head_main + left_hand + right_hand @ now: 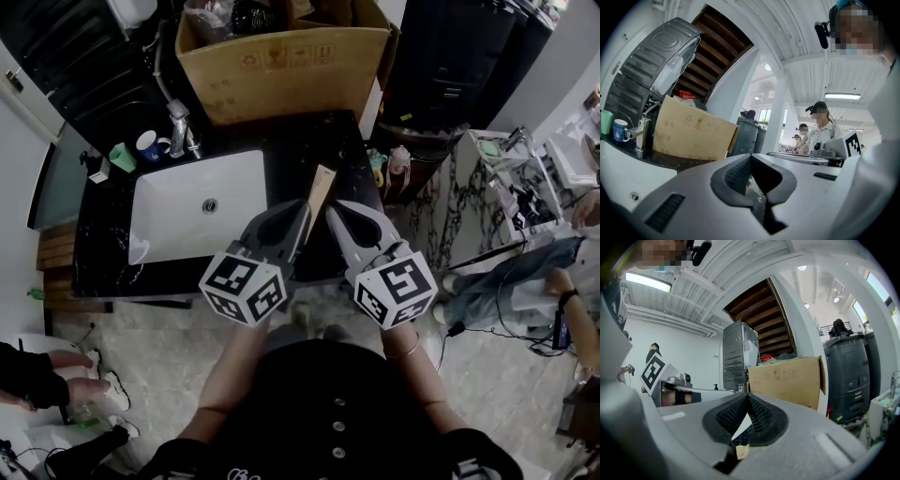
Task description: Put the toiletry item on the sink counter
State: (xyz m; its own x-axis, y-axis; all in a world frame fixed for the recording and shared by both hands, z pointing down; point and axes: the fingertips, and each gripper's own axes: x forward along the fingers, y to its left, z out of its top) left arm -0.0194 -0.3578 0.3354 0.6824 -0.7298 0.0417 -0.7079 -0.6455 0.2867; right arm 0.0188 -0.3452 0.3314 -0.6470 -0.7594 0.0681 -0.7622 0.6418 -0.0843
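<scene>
The slim tan toiletry item (322, 190) lay on the black stone tabletop (302, 141), right of the white basin (187, 211). The left hand-held gripper (304, 206) and right hand-held gripper (331, 210) were both closed and empty, their tips flanking it. A careless sweep could have knocked it off.

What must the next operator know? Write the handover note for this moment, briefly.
Left gripper: shut, nothing between its jaws.
Right gripper: shut, also empty.
Slim tan toiletry item: appears to lie on the black sink counter, right of the white basin, just beyond both gripper tips. Whether either tip touches it cannot be told.
Done: probably the placing.
Left: check that the item lies free, then draw both grippers back.
</scene>
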